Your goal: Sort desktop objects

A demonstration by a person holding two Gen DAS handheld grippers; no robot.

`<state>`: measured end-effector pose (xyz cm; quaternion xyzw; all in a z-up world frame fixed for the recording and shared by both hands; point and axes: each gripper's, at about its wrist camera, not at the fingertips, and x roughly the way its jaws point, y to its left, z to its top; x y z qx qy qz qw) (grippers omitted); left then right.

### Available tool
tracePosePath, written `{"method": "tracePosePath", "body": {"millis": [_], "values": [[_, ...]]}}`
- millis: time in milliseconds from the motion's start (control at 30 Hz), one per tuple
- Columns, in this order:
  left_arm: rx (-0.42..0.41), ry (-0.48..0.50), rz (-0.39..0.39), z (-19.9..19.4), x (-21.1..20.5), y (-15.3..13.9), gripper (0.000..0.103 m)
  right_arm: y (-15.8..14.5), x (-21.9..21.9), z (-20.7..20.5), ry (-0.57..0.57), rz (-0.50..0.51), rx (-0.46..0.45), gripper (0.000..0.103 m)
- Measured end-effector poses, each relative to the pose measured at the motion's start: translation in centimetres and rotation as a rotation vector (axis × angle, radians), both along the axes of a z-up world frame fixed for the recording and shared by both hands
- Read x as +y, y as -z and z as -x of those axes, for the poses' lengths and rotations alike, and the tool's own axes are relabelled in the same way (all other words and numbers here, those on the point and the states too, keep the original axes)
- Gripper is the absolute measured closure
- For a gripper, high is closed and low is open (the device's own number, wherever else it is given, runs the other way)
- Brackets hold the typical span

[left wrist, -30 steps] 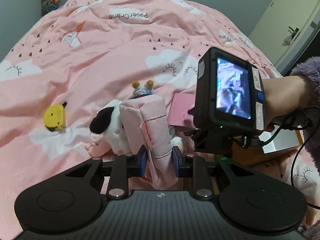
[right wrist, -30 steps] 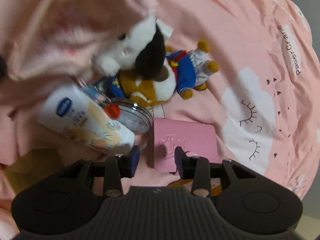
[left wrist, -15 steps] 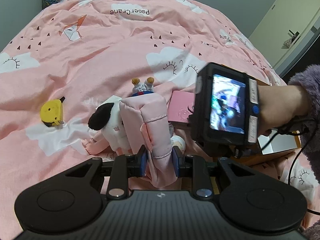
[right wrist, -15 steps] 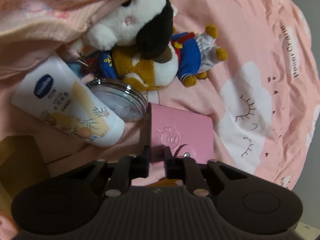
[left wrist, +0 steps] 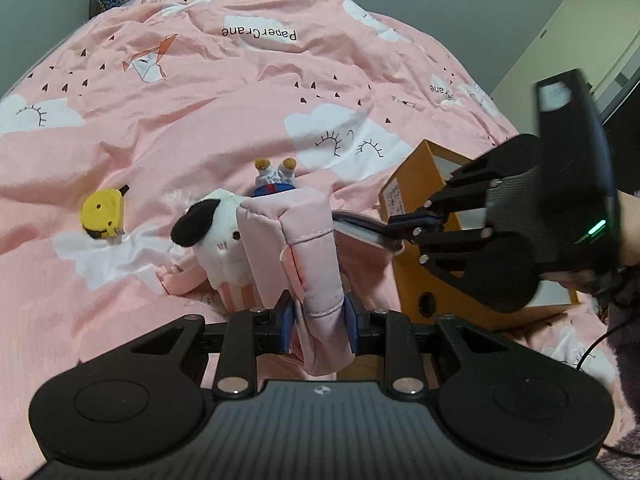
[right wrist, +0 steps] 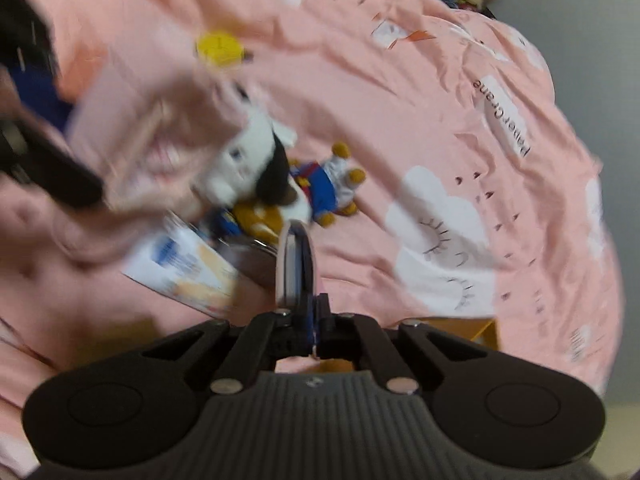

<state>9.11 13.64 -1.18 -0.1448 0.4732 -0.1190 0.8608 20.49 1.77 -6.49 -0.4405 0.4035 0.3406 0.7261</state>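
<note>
My left gripper (left wrist: 319, 320) is shut on the rim of a pink fabric bag (left wrist: 294, 248) and holds it upright over the bed. My right gripper (right wrist: 311, 312) is shut on a thin pink notebook (right wrist: 295, 264), held edge-on and lifted off the quilt; it also shows in the left wrist view (left wrist: 362, 230), level beside the bag. A black-and-white plush dog (left wrist: 216, 236) and a bear in blue (right wrist: 324, 188) lie by the bag. A white lotion bottle (right wrist: 184, 270) lies next to them.
An orange cardboard box (left wrist: 424, 240) stands open at the right, behind my right gripper. A yellow tape measure (left wrist: 102, 216) lies on the pink quilt (left wrist: 200, 112) at the left. A round clear lid (right wrist: 256, 256) lies by the bottle.
My right gripper has shut on the pink notebook, lifted it off the quilt and turned it edge-on. The left gripper keeps hold of the bag and has barely moved.
</note>
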Motion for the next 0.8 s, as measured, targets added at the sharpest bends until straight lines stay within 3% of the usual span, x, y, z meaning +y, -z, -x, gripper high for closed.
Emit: {"method": "tracePosePath", "body": {"millis": [167,300,333,533,700,800], "values": [[0.001,0.007,-0.042,1.1,-0.5,0.1,0.073,-2.5,-1.3,1.4,0.125,-0.23,0.205,0.103],[-0.001,0.019,-0.074,1.4,-1.4,0.6,0.073,-3.1,-1.5,1.5,0.213,-0.334,0.327,0.103],[-0.007,0.026,-0.079,1.5,-1.6,0.6,0.073,-3.2,-1.7,0.8,0.259,-0.383,0.411,0.103],[-0.016,0.034,-0.121,1.5,-2.6,1.4,0.073,-2.8,-2.2,-0.8,0.38,-0.461,0.595,0.102],[-0.001,-0.007,-0.117,0.5,-2.4,2.8,0.073,-1.3,-2.7,-2.5,0.481,-0.558,0.596,0.101],[-0.006,-0.01,-0.107,0.2,-2.4,2.7,0.073,-1.0,-3.0,-2.3,0.512,-0.66,0.542,0.097]]}}
